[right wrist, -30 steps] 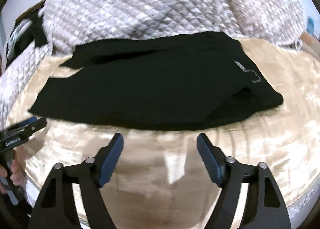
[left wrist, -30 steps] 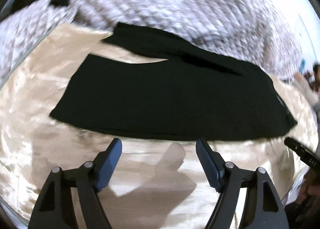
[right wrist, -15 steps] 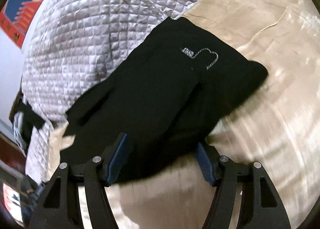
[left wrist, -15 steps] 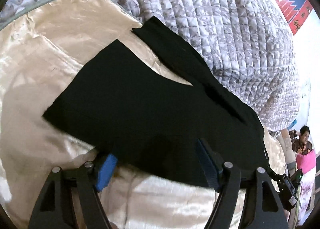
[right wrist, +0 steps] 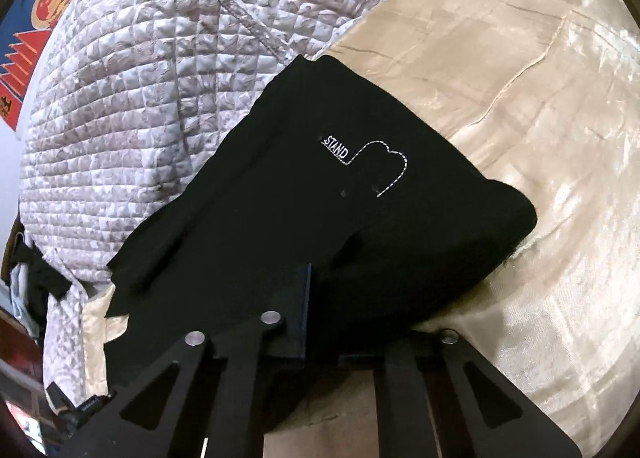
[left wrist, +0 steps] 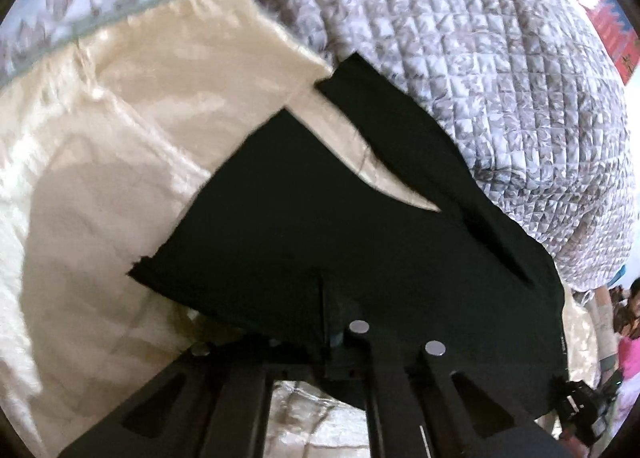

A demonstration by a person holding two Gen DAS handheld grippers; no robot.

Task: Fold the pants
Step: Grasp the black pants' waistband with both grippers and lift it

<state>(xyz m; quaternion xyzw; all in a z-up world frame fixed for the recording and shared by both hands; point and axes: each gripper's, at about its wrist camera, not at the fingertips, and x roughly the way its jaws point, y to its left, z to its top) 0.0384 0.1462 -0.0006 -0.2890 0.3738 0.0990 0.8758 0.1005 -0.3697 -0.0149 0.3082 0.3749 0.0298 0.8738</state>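
Black pants (left wrist: 304, 226) lie across a cream satin sheet (left wrist: 120, 146), folded lengthwise, legs splaying toward the quilt. My left gripper (left wrist: 324, 322) is shut on the near edge of the pants at the leg end. In the right wrist view the waist end of the pants (right wrist: 320, 198) shows a white stitched "STAND" mark (right wrist: 362, 156). My right gripper (right wrist: 310, 306) is shut on the near edge of the pants there. The fingertips of both grippers are mostly buried in black cloth.
A grey quilted blanket (left wrist: 480, 70) is bunched behind the pants, and shows in the right wrist view too (right wrist: 140, 78). A red and blue poster (right wrist: 44, 6) hangs on the wall. A person (left wrist: 628, 322) is at the far right.
Both grippers moved forward from the sheet onto the near edge of the pants, tilted, and closed on the cloth. The edge is now bunched between the fingers.
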